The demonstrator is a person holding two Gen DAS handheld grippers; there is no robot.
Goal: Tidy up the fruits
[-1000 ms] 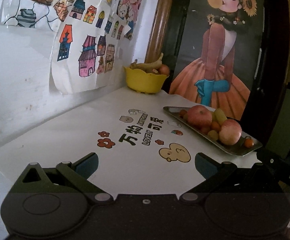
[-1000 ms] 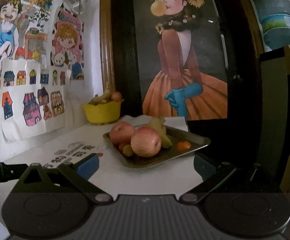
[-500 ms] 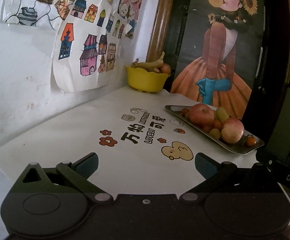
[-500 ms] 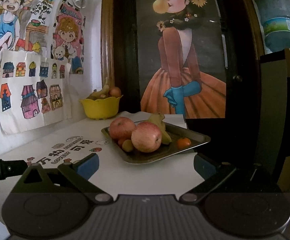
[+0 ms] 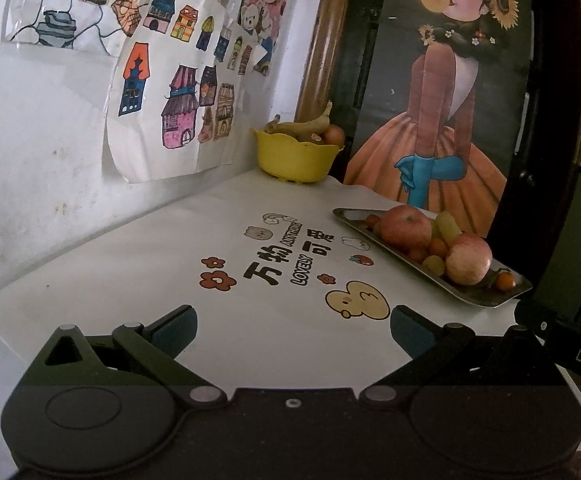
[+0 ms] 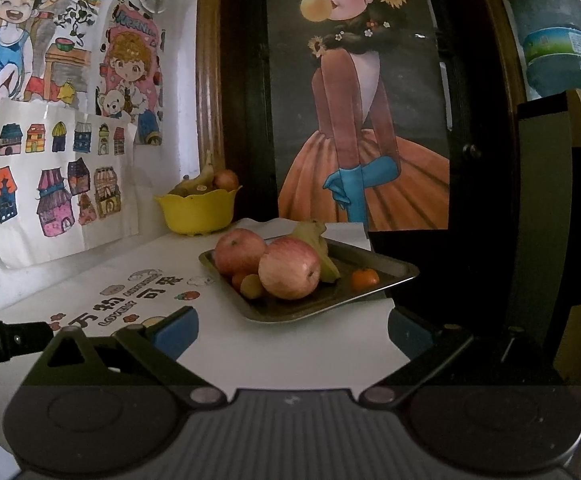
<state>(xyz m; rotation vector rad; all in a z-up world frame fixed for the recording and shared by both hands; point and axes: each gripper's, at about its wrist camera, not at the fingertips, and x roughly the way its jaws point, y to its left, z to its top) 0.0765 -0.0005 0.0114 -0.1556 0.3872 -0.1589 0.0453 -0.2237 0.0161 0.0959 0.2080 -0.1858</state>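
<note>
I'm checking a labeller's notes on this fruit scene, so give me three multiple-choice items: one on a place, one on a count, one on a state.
1. Where does the yellow bowl stand?
A. on the metal tray
B. at the far end of the table by the wall
C. on the floor

2. How many big red apples lie on the metal tray?
A. one
B. two
C. four

3. How is the right gripper?
A. open and empty
B. shut on an apple
C. shut on a banana

Answers: 1 B, the bowl sits beyond the tray next to the wall drawings. 2 B, a near apple and a far apple show. 3 A, its fingers stand wide apart with only table between them.
</note>
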